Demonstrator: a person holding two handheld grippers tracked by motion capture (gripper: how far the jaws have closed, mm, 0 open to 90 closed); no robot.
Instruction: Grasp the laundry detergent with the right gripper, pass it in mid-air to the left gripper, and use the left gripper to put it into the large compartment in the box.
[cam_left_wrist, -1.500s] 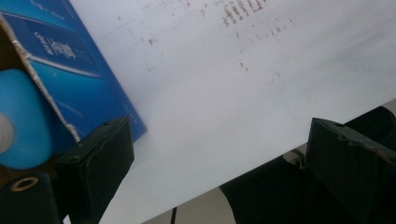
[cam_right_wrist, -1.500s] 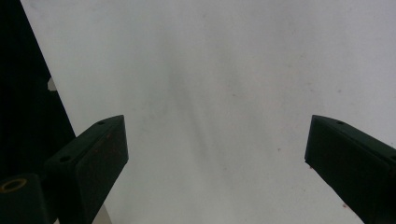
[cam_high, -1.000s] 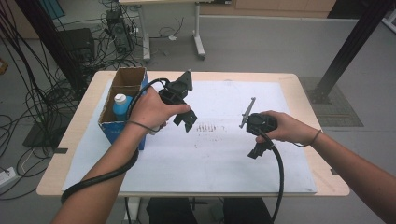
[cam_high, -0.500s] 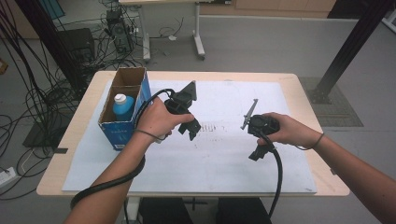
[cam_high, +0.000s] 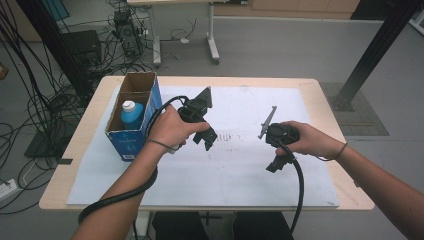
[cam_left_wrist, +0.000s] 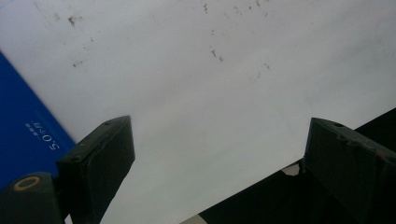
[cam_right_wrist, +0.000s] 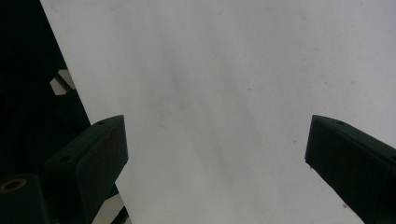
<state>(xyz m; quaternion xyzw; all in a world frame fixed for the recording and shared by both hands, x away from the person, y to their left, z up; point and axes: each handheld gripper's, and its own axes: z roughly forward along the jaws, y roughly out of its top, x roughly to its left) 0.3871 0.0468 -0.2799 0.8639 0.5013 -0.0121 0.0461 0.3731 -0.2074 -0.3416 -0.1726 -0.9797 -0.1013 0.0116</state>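
Hovering above the white paper sheet (cam_high: 240, 165), the right gripper (cam_high: 276, 162) sits nearest the person, jaws spread wide with nothing between them. Farther in and to its left, the left gripper (cam_high: 209, 141) hangs over the same sheet, jaws likewise wide and empty. Just beyond the left gripper's outer side stands the blue cardboard box (cam_high: 131, 142), open-topped, holding an upright blue bottle (cam_high: 131, 115) with a white cap.

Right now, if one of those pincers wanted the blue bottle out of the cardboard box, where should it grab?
Probably the white cap, coming straight down from above. The blue bottle stands upright inside the open-topped box, whose walls block its sides. The left gripper is nearer.
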